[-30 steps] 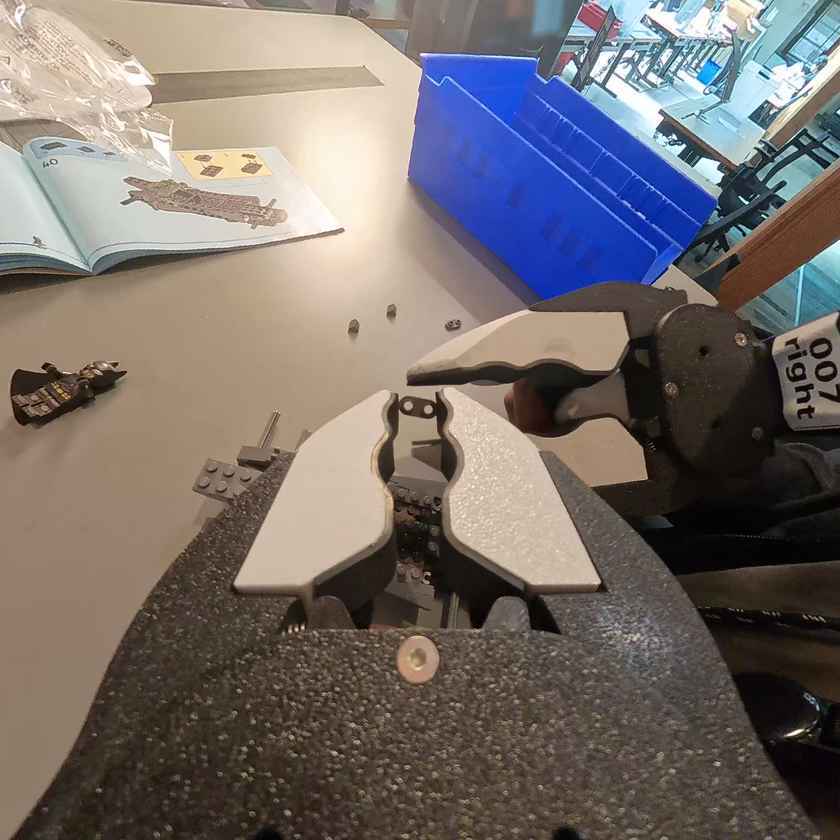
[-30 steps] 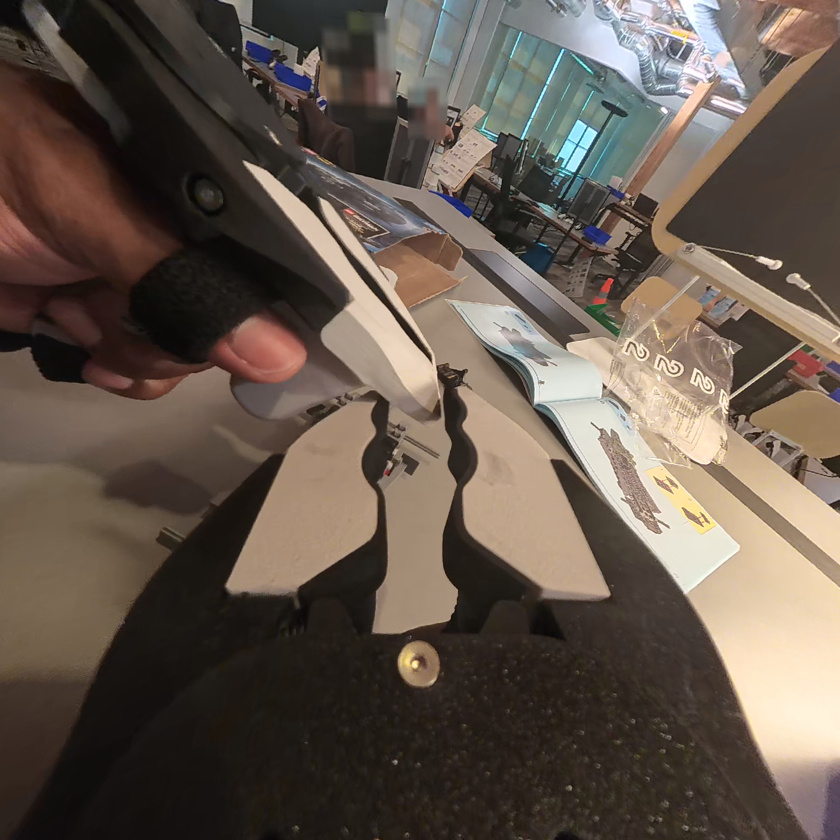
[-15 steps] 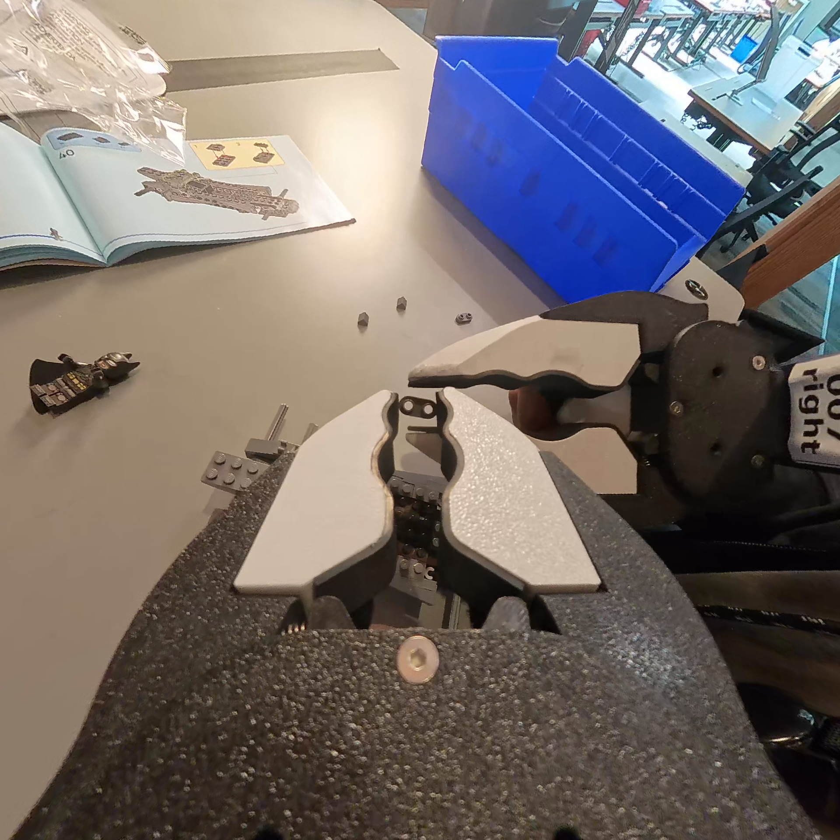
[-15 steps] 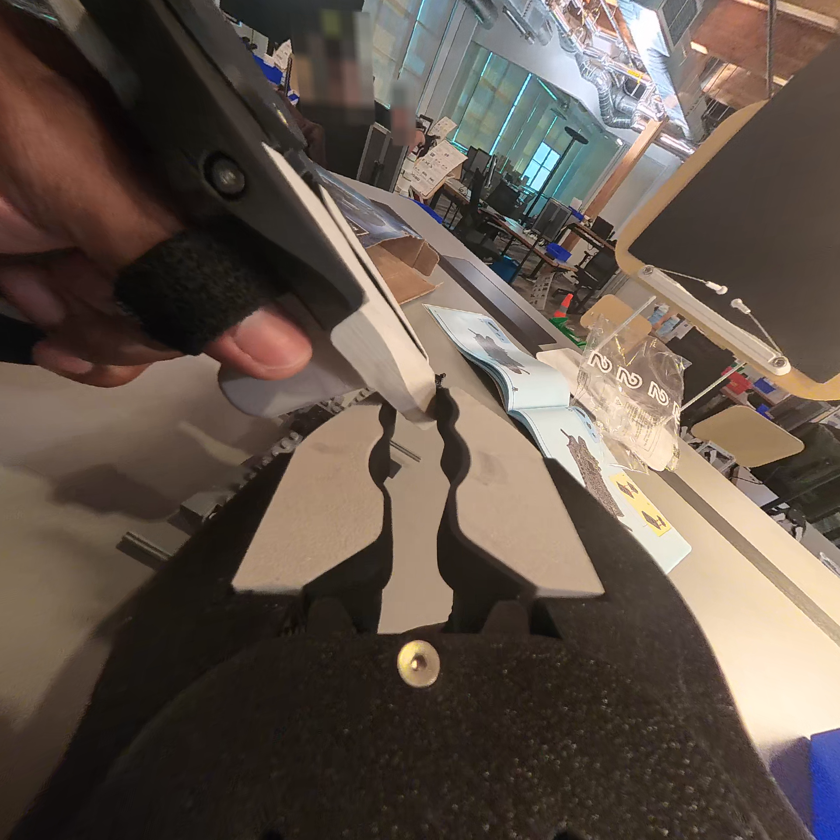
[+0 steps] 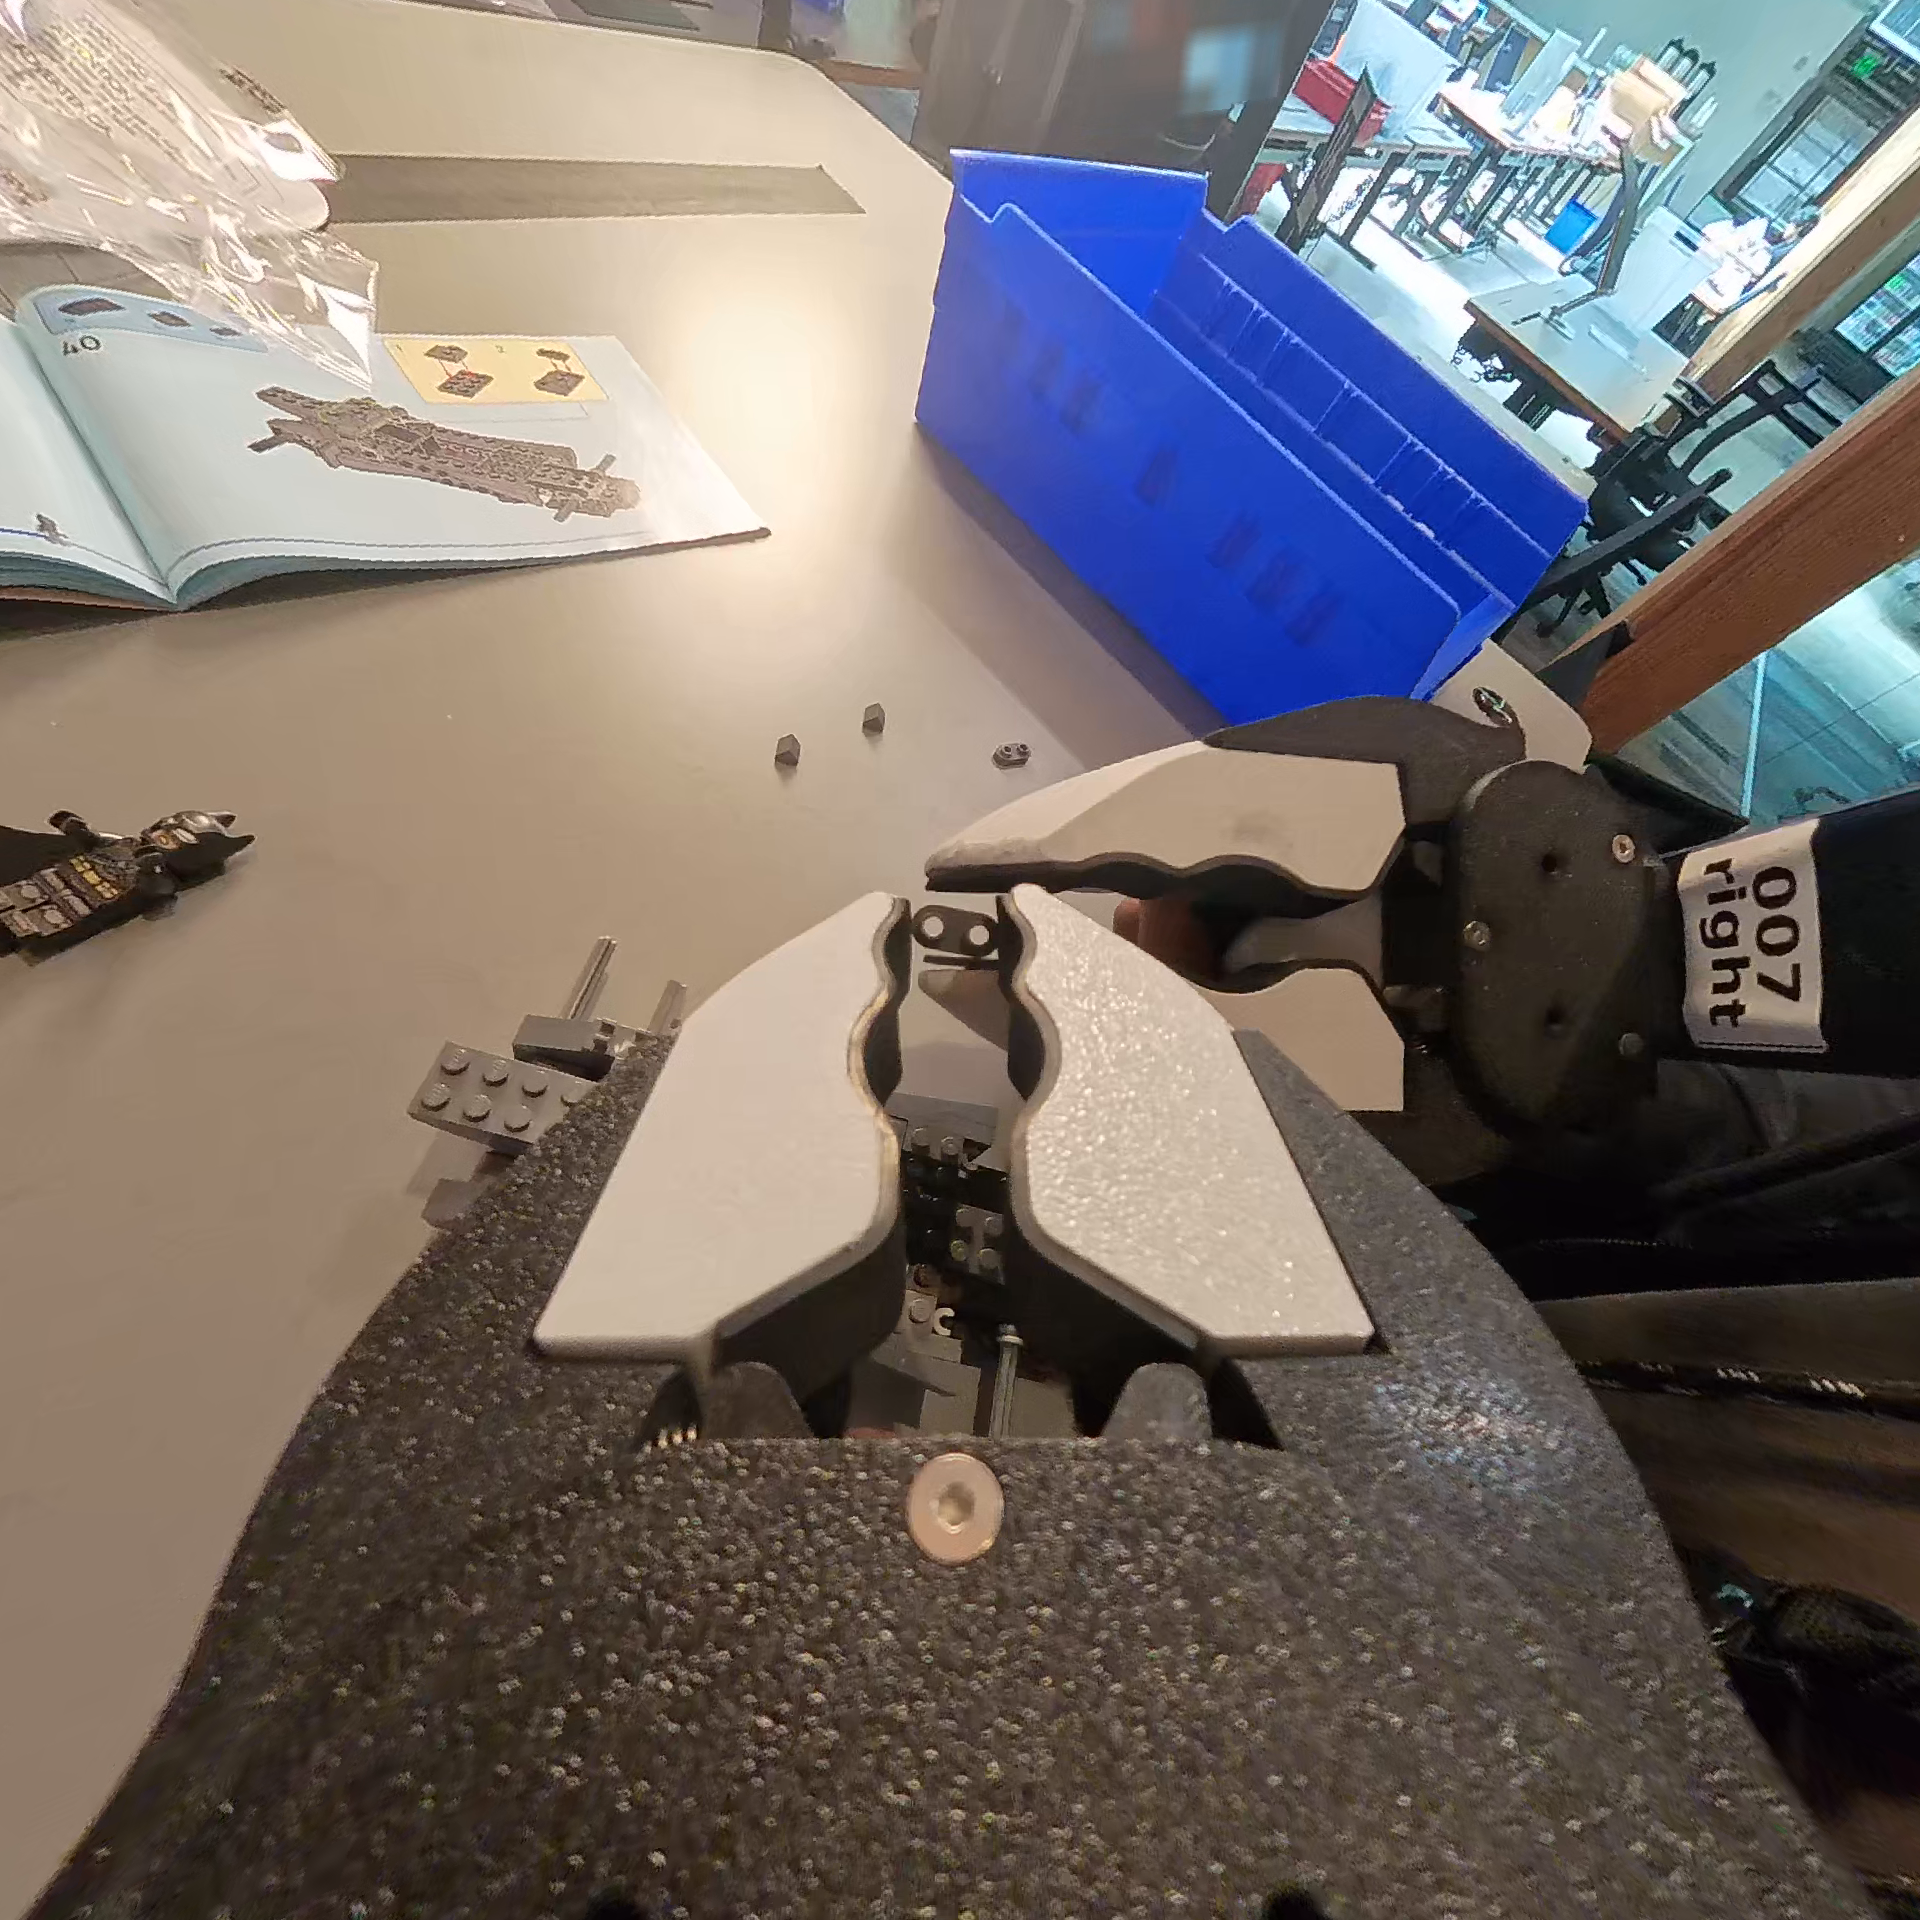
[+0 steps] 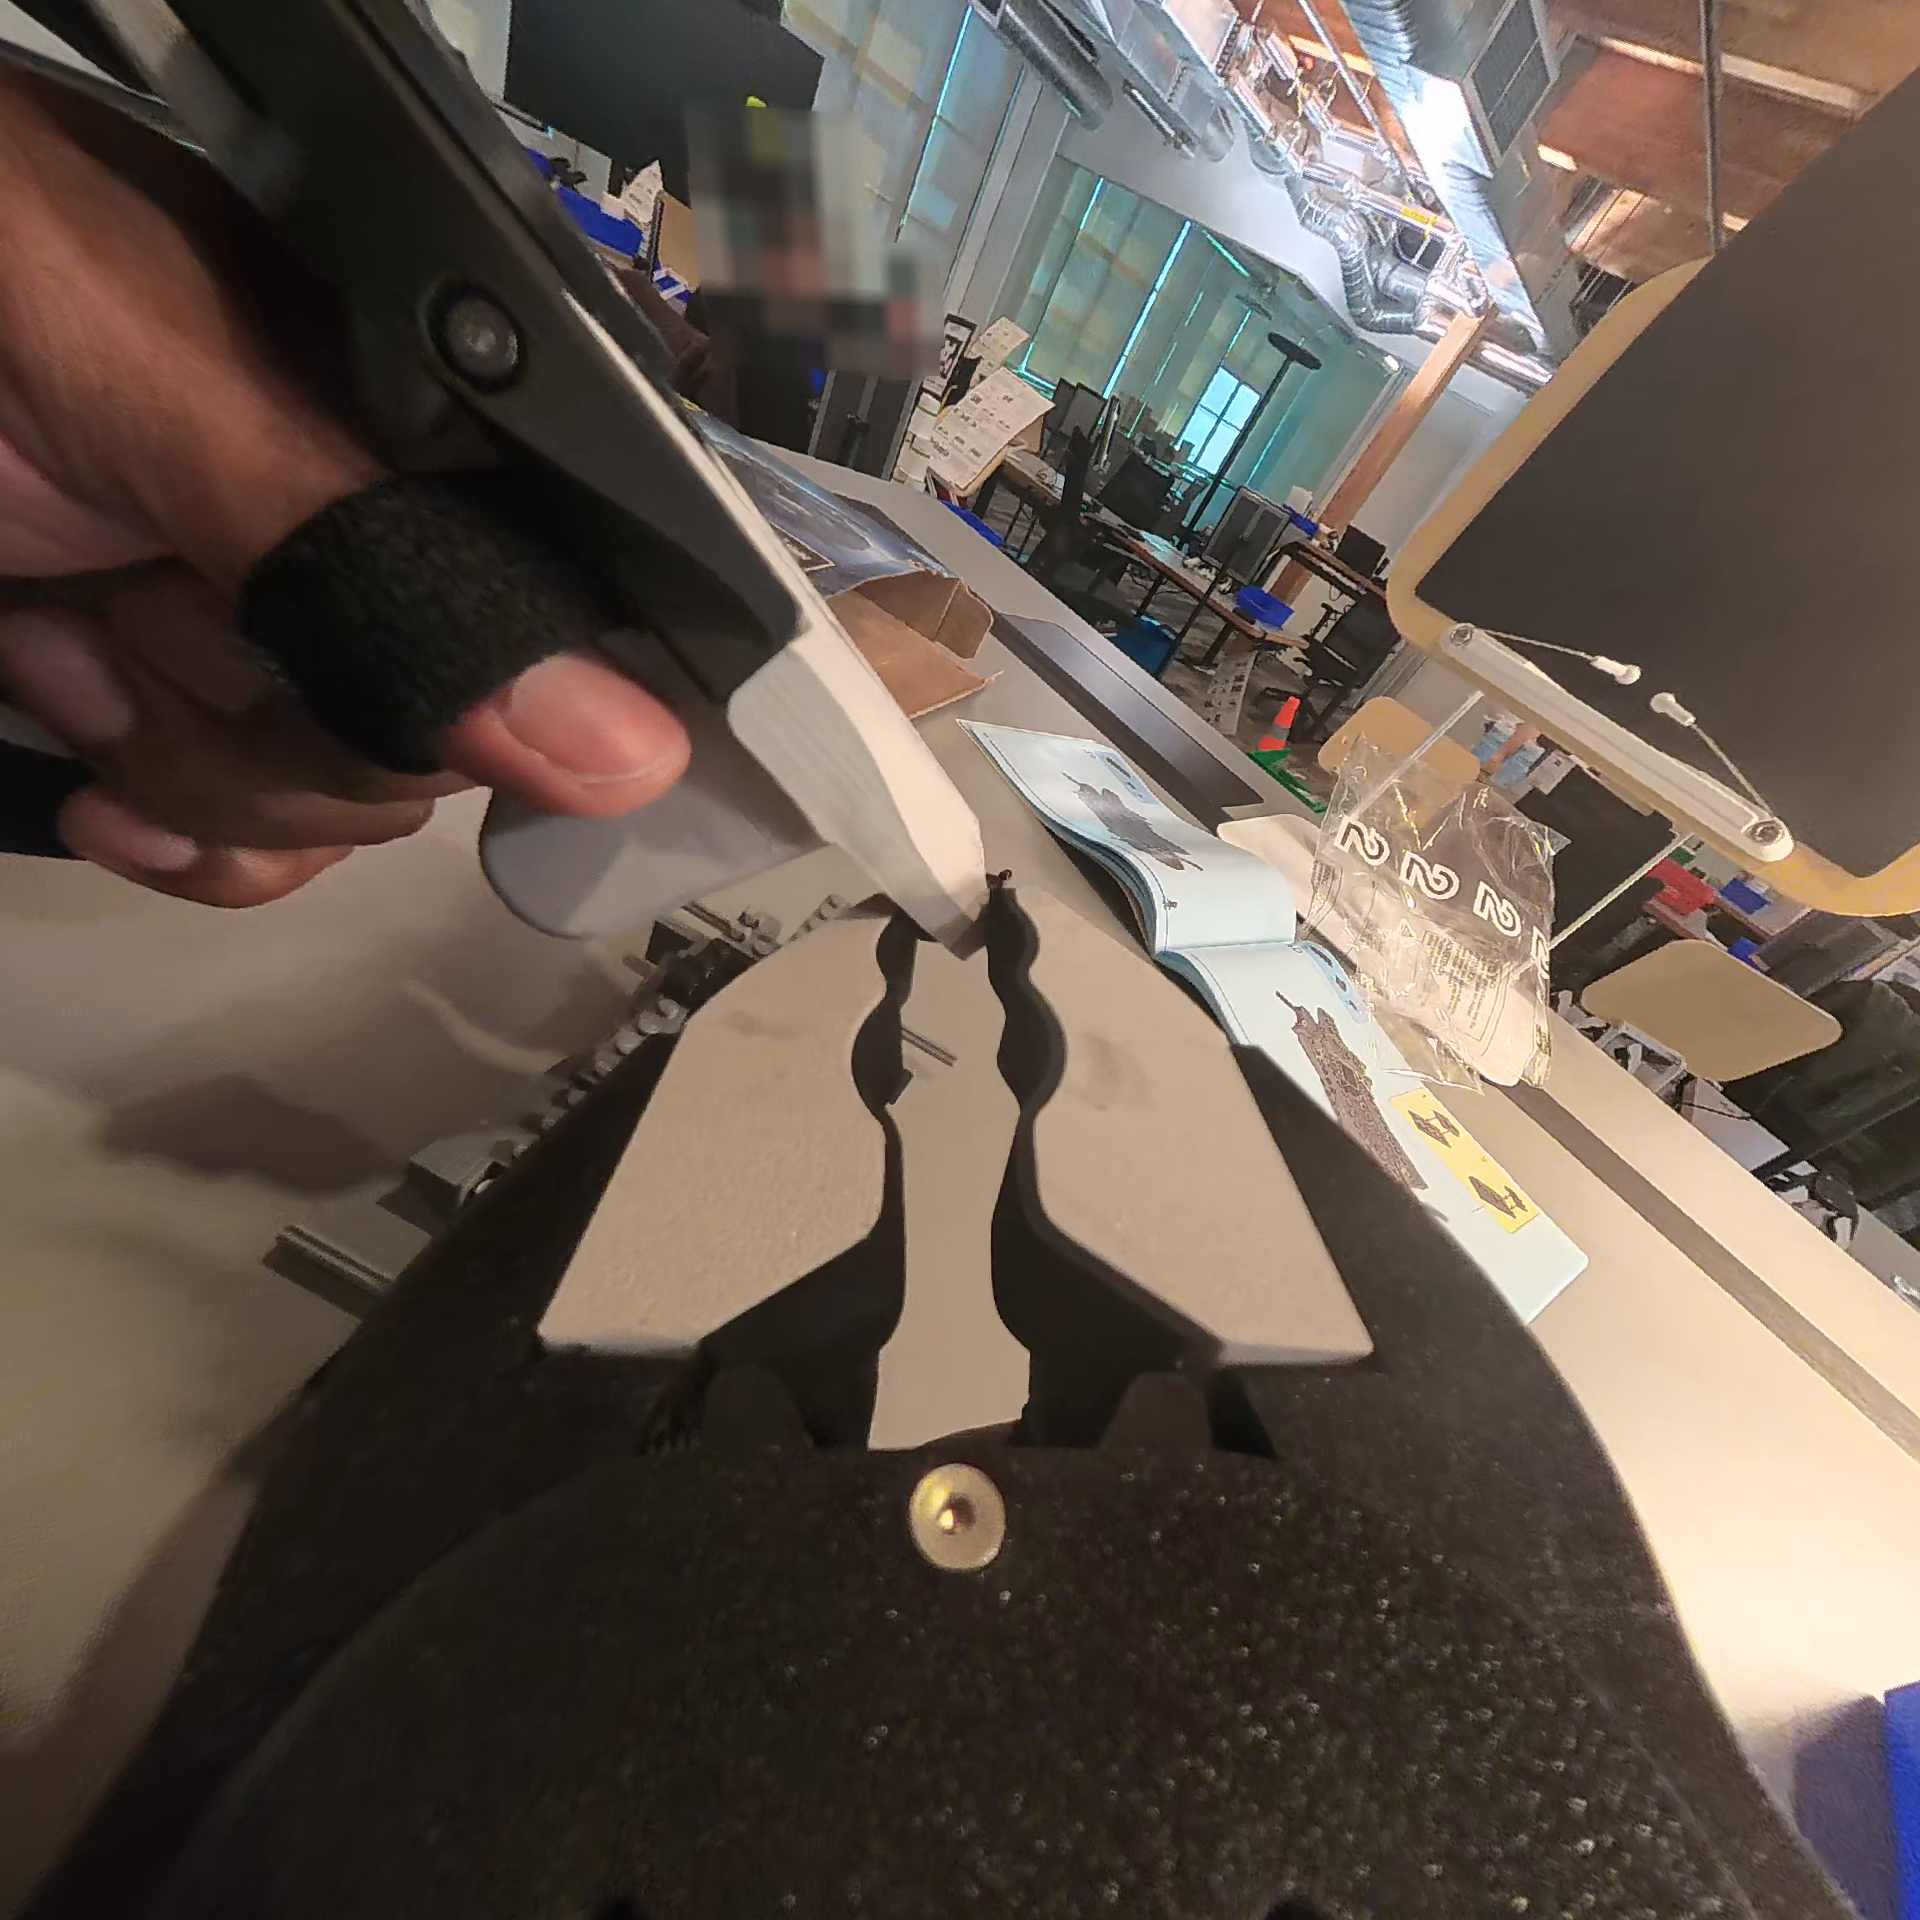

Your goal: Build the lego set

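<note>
Left wrist view: left tongs (image 5: 956, 928) pinching black two-hole plate (image 5: 954, 928) | right wrist view: right tongs (image 6: 951, 920) straddle left fingertip (image 6: 935, 883), grip unclear

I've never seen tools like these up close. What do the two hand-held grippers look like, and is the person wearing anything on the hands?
Each gripper, left and right, has a rough, speckled black body with a silver screw head, and two pale grey fingers with wavy black inner edges. Seen from the left wrist view, the right one bears a white label with black writing. A black fabric band wraps one finger of the hand.
</note>
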